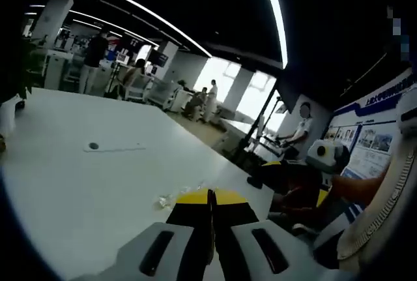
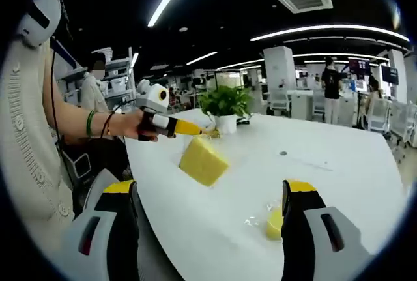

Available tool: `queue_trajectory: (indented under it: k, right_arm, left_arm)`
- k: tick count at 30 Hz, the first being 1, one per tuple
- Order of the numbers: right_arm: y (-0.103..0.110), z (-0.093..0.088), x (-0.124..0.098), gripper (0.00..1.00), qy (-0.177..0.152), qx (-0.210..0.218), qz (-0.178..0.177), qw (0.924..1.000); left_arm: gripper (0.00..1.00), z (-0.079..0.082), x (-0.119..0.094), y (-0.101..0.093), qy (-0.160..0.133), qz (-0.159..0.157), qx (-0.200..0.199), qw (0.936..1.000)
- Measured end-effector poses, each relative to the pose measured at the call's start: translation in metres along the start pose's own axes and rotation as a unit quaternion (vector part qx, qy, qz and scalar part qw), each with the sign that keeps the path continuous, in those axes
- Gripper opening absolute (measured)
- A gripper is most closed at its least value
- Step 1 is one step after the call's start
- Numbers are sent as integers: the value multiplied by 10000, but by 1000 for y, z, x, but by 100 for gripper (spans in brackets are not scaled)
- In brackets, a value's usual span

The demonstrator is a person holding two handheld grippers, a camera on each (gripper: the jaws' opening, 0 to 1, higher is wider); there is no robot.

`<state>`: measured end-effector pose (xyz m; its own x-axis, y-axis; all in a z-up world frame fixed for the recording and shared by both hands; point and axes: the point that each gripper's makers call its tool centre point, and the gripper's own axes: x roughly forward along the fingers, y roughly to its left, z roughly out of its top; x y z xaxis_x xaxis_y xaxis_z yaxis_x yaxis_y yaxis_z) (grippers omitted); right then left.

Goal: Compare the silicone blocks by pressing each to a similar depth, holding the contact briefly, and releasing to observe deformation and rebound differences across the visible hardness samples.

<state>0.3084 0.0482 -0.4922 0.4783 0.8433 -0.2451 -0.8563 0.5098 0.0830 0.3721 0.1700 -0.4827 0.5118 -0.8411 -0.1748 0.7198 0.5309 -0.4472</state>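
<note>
Right gripper (image 2: 212,212) jaws apart; left gripper (image 2: 195,128) clamps yellow block (image 2: 203,161)

open white table (image 2: 339,163), potted plant (image 2: 226,108) perhaps near edge

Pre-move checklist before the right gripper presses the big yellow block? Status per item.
1. Right gripper jaws wide open: ok.
2. Yellow silicone block ahead of it, between the jaw lines: ok.
3. Block lying flat on the white table: cannot tell, it looks tilted.
4. Left gripper clear of the block: cannot tell, its shut tips sit at the block's upper corner.
5. Small yellow piece clear of the right jaw: not ok, right beside it.
6. Potted plant out of the path: ok, behind the block.
</note>
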Motion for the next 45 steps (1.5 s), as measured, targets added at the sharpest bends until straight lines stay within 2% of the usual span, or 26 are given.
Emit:
queue_trajectory:
  k: [4, 6, 8, 12, 18, 25, 30, 31, 38, 42, 45]
  right_arm:
    - [-1, 16, 6, 83, 364, -209, 436, 9982]
    - [-2, 32, 12, 80, 289, -583, 607, 9960]
    - [-3, 44, 18, 81, 289, -701, 694, 9947]
    - [-3, 63, 29, 82, 285, -1040, 927, 9898]
    - [5, 79, 54, 82, 468, -1491, 1436, 9772]
    - [20, 69, 81, 78, 919, -1773, 2035, 9585]
    - [23, 62, 95, 76, 1122, -1740, 2228, 9526]
    - [25, 60, 98, 75, 1160, -1764, 2322, 9495]
    - [28, 46, 108, 67, 1445, -1798, 2530, 9396]
    - [26, 34, 108, 55, 1674, -1858, 2567, 9336]
    - [24, 30, 108, 47, 1696, -1990, 2544, 9311]
  left_arm:
    - [0, 19, -2, -21, -55, -149, 252, 9996]
    - [0, 29, -2, -31, -90, -212, 402, 9989]
    - [0, 37, -3, -40, -115, -238, 488, 9985]
    - [0, 43, -3, -52, -2, -270, 820, 9963]
    - [0, 44, -1, -62, 120, -285, 995, 9946]
    - [0, 49, 2, -71, 189, -365, 1090, 9932]
    - [0, 51, 6, -75, 224, -449, 1147, 9921]
    - [0, 52, 7, -77, 230, -466, 1176, 9917]
    - [0, 57, 15, -83, 227, -626, 1265, 9897]
    - [0, 59, 18, -84, 208, -684, 1365, 9881]
    - [0, 59, 19, -85, 217, -753, 1379, 9873]
